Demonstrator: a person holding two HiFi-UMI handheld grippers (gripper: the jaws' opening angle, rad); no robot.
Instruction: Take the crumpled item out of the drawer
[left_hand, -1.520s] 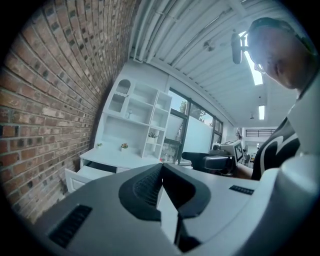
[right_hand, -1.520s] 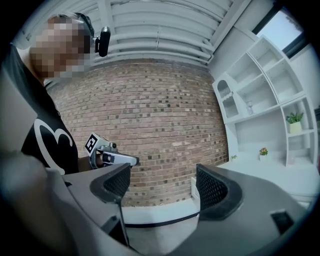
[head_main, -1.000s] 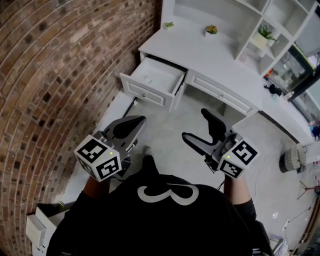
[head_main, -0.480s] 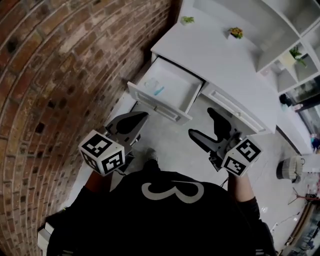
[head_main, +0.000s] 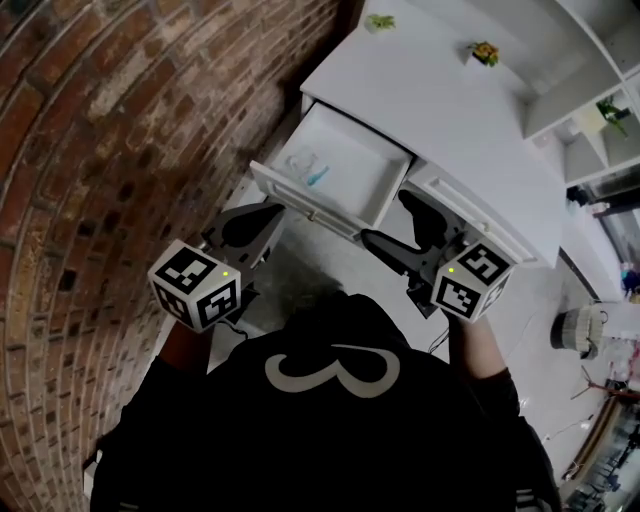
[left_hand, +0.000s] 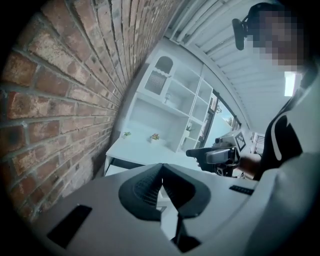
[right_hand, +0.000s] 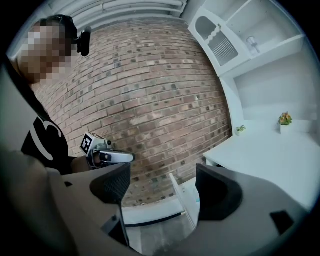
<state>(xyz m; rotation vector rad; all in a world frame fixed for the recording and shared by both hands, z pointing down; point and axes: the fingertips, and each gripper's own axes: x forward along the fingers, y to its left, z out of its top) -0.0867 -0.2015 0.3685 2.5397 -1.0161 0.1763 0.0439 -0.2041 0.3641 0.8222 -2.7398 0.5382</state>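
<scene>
The white drawer (head_main: 372, 172) stands pulled out from the desk's left end, by the brick wall. Inside it, toward the left, lies a small crumpled item (head_main: 308, 170), clear with a teal streak. My left gripper (head_main: 272, 214) hovers just in front of the drawer's left front corner with its jaws shut and nothing between them (left_hand: 161, 172). My right gripper (head_main: 393, 223) hangs near the drawer's right front corner, open and empty (right_hand: 162, 186). The right gripper view looks along the drawer's side (right_hand: 181, 200) and catches the left gripper (right_hand: 107, 156). Neither gripper touches the drawer.
A brick wall (head_main: 120, 120) runs close along the left. The white desk top (head_main: 440, 100) carries two small potted plants (head_main: 380, 20) (head_main: 485, 50), with white shelves (head_main: 600, 60) behind. A second drawer (head_main: 470, 215) to the right is shut. Grey floor lies below.
The person has stepped nearer the desk, and both grippers have moved forward toward the drawer front. The drawer's inside and the crumpled item have come into view.
</scene>
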